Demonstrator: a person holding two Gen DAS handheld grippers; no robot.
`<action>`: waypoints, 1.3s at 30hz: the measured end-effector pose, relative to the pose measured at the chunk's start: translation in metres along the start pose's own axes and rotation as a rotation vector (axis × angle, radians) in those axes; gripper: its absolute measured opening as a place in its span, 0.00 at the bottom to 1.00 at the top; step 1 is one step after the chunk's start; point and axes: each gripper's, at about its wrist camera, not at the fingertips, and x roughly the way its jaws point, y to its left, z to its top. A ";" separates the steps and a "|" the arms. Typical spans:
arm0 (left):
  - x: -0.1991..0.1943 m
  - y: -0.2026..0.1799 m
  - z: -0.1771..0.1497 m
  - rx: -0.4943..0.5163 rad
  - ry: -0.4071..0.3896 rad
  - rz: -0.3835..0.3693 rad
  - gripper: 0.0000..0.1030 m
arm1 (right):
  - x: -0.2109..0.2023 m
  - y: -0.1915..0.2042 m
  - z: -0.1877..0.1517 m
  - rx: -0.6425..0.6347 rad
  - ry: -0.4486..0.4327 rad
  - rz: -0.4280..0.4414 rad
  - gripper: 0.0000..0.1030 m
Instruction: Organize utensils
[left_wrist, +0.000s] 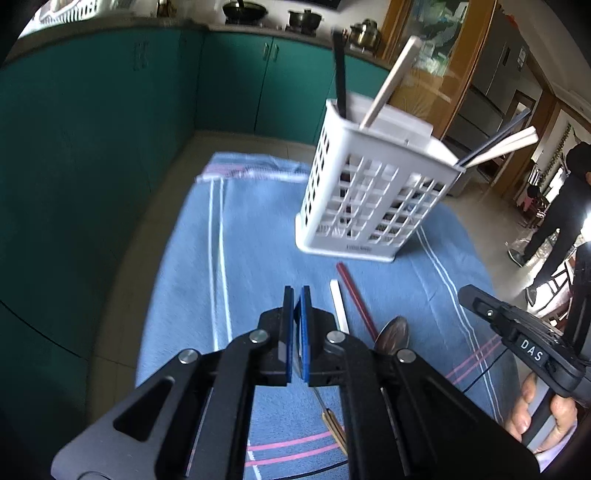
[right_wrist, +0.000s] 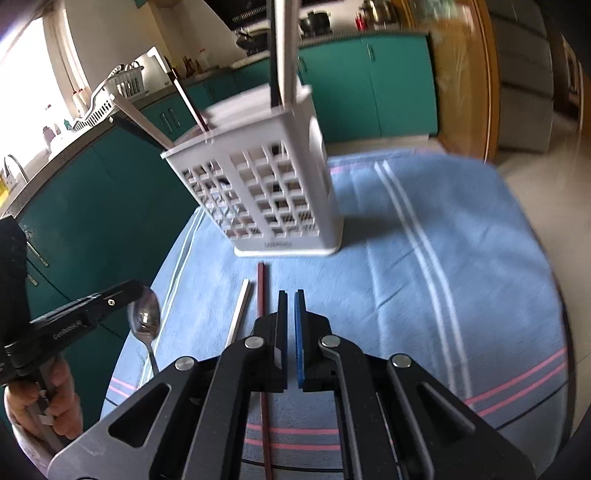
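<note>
A white slotted utensil holder (left_wrist: 373, 195) (right_wrist: 266, 192) stands on a blue towel (left_wrist: 258, 229) (right_wrist: 424, 240) with several chopsticks upright in it. A red chopstick (left_wrist: 356, 299) (right_wrist: 263, 295) and a white chopstick (left_wrist: 339, 302) (right_wrist: 241, 310) lie on the towel in front of it. A metal spoon (left_wrist: 393, 334) (right_wrist: 144, 319) lies right of them in the left wrist view. My left gripper (left_wrist: 297, 295) hovers above the towel, jaws nearly together and empty. My right gripper (right_wrist: 291, 299) is over the red chopstick, jaws nearly together and empty.
Teal kitchen cabinets (left_wrist: 110, 129) (right_wrist: 369, 85) curve around behind the table. Pots (left_wrist: 243, 11) sit on the counter. A person in black (left_wrist: 565, 206) stands at the far right. The towel's edge and the floor (right_wrist: 535, 155) lie beyond the holder.
</note>
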 end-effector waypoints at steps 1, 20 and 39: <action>-0.005 0.000 0.002 0.000 -0.013 0.001 0.03 | -0.005 0.002 0.002 -0.005 -0.014 -0.006 0.04; -0.041 -0.011 0.012 0.014 -0.101 0.027 0.03 | -0.041 0.004 0.012 -0.047 -0.089 -0.073 0.04; -0.042 -0.008 0.010 0.012 -0.101 0.044 0.03 | -0.036 0.012 0.005 -0.064 -0.067 -0.065 0.04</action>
